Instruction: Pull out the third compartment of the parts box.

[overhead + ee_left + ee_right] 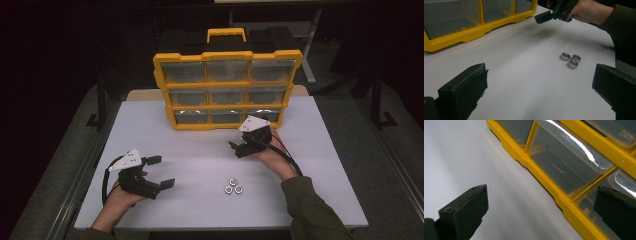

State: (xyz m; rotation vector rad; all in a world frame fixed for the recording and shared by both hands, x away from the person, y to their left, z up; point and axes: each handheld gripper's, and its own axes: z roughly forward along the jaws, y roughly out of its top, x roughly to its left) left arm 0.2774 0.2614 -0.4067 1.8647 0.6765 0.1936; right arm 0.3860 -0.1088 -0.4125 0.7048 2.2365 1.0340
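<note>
Steel nuts [232, 186], three of them touching in a small cluster, lie on the white counter [190, 210] between the two grippers and nearer the person's edge. The left gripper [164, 171] hovers low over the counter with its fingers [464, 92] spread wide and nothing between them; in the left gripper view the nuts [570, 60] sit ahead of those fingers, toward the right-hand one and well clear of both. The right gripper [235, 146] is held farther forward, just before the bottom row of the yellow organizer [227, 82] that stands upright at the back of the counter. In the right gripper view its fingers [465, 212] are also apart and empty, pointed at the clear drawers [571, 162] of that row, one finger overlapping the drawer at the right edge. As I judge it, the work is at the approach stage: nothing has been picked up, and one gripper is lining up on a drawer while the other faces the nuts. The next move likely calls for the right fingers to catch a drawer's lip and draw it out squarely, and for the left fingers to come down over one nut without scattering its neighbours.
</note>
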